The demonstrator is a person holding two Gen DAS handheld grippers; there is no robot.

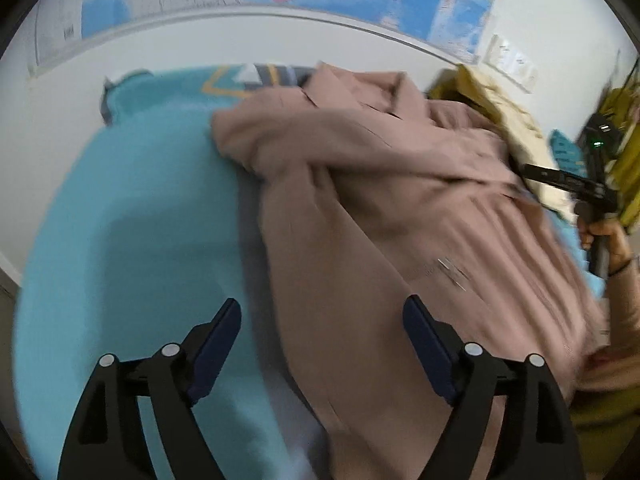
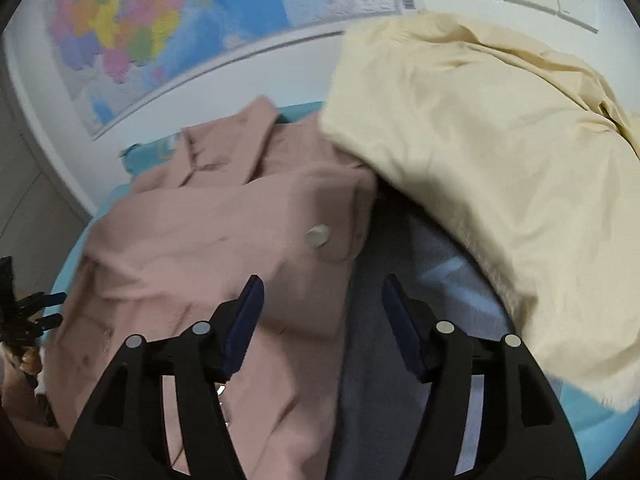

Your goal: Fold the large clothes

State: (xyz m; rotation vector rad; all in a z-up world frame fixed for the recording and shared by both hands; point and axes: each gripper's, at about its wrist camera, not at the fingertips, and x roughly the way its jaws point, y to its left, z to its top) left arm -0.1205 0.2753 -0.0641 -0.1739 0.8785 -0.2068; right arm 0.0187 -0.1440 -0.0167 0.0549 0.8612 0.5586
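Left gripper (image 1: 322,330): jaws spread wide, holding nothing, poised above the near left edge of the pink coat (image 1: 400,208). Right gripper (image 2: 322,308): jaws likewise apart and empty, positioned over the coat's right edge beside a sleeve cuff with a pale button (image 2: 317,236).

The coat lies spread on the teal mat (image 1: 132,216). Its long axis runs away from both tools, hem nearest, collar (image 2: 240,136) pointing toward the far wall. One sleeve is folded across the chest. Motion blur limits detail; the hem itself appears to sit below both views.

Both tools are about equally near, one per side edge.

A cream garment (image 2: 480,140) lies heaped at the far right, seemingly overlapping the coat's shoulder. A wall map (image 2: 160,32) hangs beyond.
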